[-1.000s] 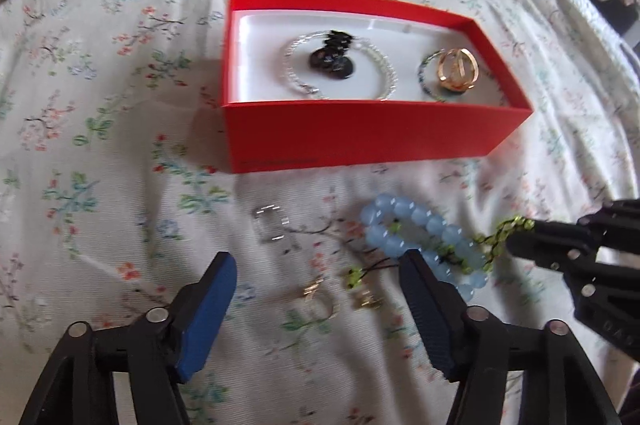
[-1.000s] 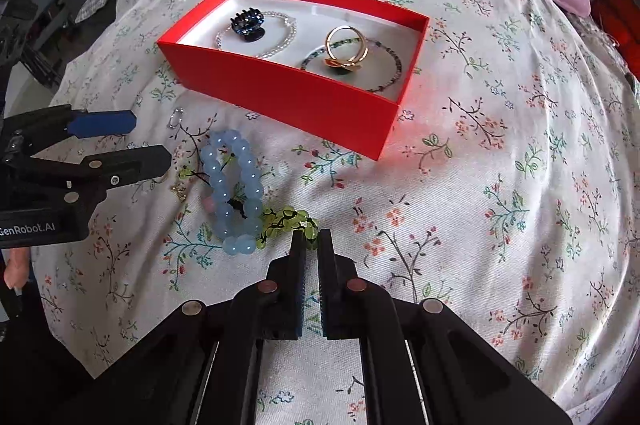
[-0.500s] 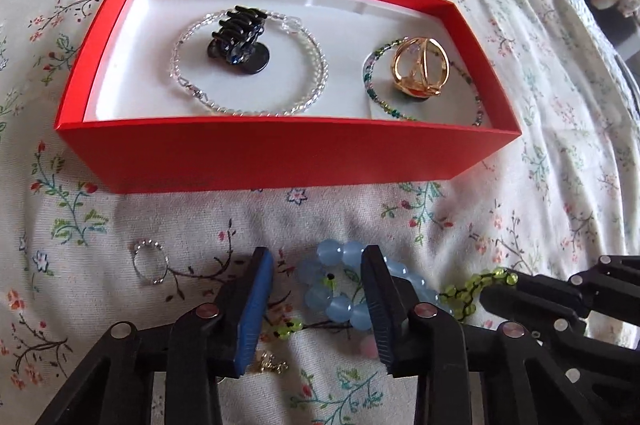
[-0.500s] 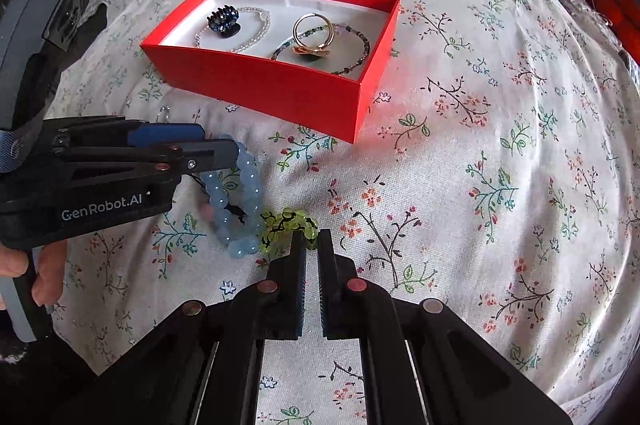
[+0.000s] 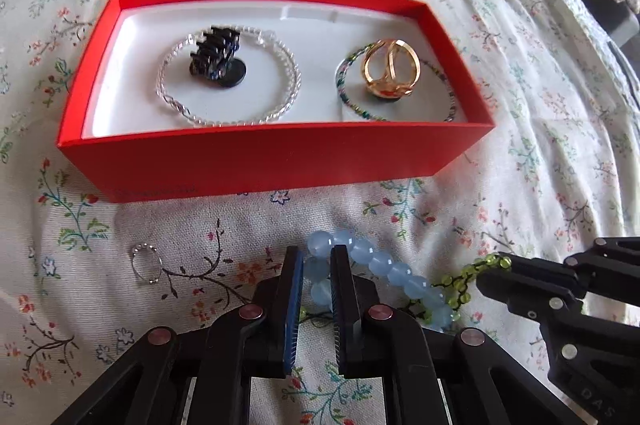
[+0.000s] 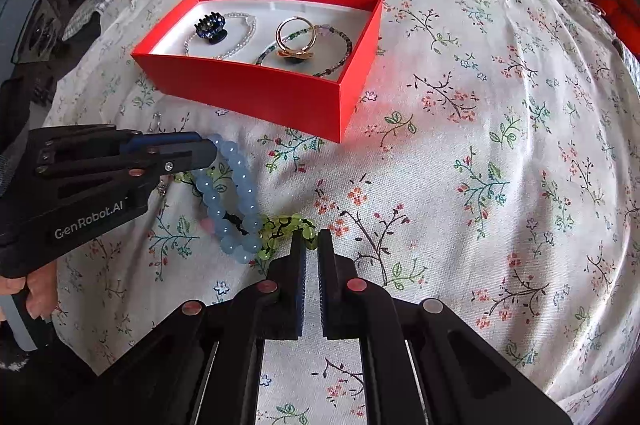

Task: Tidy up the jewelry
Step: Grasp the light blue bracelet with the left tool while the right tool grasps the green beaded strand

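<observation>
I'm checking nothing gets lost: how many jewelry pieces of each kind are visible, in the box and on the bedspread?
Bracelets: 4 (clear bead, multicolour bead, blue bead, green bead)
Rings: 2 (gold, silver)
Hair claws: 1 (black)
Total: 7

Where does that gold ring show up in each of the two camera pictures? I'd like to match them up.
Left wrist view: the gold ring stands in the right half of the red box, inside a loop of small dark beads, above centre.
Right wrist view: the gold ring is in the upper middle, in the same box, toward its right end.
Shared landmark: the red box, with the black hair clip in its other half.
</observation>
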